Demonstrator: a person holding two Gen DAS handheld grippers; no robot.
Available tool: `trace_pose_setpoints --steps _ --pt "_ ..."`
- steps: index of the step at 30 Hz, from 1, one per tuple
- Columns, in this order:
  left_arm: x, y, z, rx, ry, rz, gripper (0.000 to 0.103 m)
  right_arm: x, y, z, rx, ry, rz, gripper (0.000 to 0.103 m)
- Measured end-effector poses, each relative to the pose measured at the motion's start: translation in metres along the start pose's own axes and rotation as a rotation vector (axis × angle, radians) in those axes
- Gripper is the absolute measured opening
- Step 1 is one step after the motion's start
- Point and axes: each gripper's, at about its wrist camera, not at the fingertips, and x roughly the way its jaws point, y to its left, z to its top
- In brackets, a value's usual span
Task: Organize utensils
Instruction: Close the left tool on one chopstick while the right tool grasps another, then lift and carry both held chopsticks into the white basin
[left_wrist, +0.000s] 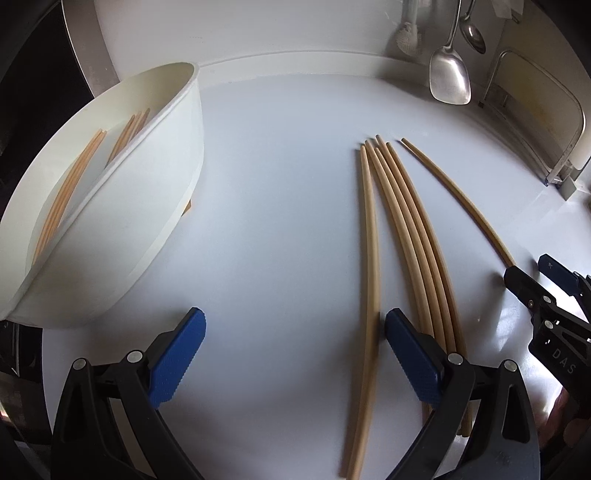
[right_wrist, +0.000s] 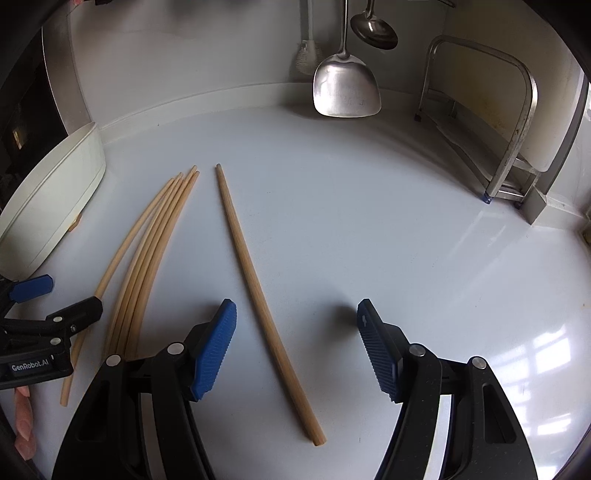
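Both claws hang spread over the white bench (right_wrist: 332, 221), pinching nothing. One chopstick (right_wrist: 255, 288) lies between the right claw's (right_wrist: 297, 347) fingers. A loose bunch (left_wrist: 413, 236) lies by the left claw (left_wrist: 293, 354). The white tray (left_wrist: 155, 206) at left holds more chopsticks.

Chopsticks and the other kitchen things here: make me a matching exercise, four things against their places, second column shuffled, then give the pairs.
Things:
1. lone chopstick
2. bundle of chopsticks
3. metal spatula
4. white container

Places:
A. hanging at the back wall
B. on the counter between the open right tongs' fingers, untouched
C. at the left of the counter, with chopsticks already inside
D. on the counter between the two tongs, fanned out

Pairs: 1-B, 2-D, 3-A, 4-C
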Motion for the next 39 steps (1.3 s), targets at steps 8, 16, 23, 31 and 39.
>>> trace_pose_setpoints --steps 8,16,23,31,39 --pt "-0.001 -0.001 0.0 -0.007 -0.007 0.022 0.096 0.006 0.005 0.007 -0.05 -0.002 0.03 0.064" --pt "-0.011 -0.011 -0.004 0.026 -0.045 -0.026 0.052 0.0 0.018 0.004 -0.103 -0.011 0.047 0.026" --pt "-0.015 -0.027 -0.009 0.087 -0.029 -0.064 0.008 -0.002 0.022 0.003 -0.126 0.001 0.045 0.006" --pt "-0.026 -0.022 -0.001 0.056 0.015 -0.136 0.007 -0.013 0.01 0.01 -0.004 0.04 0.131 0.006" --pt "-0.076 0.0 0.022 0.014 -0.038 -0.183 0.008 -0.055 0.023 0.036 0.01 0.004 0.168 0.006"
